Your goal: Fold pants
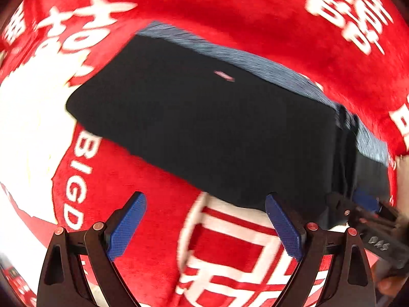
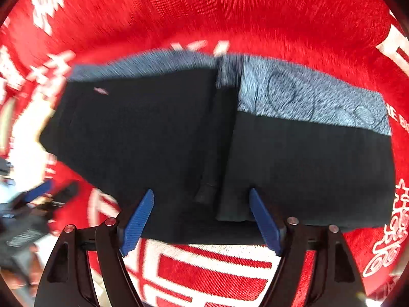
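Right wrist: pants (image 2: pixel 281 158) lengthwise left-right

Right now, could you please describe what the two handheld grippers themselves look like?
Both match: the left gripper and right gripper have black triangular cut-out linkage arms with coppery round pins and two flat blue finger pads with a fine ribbed texture. White digits, blurred, mark the right gripper's body.

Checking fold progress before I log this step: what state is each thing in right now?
pants: folded over, flat on the cloth, grey-blue lining strip showing along the far edge.
left gripper: open, empty, over the cloth by the pants' near edge.
right gripper: open, empty, above the near edge.
red cloth: spread flat.
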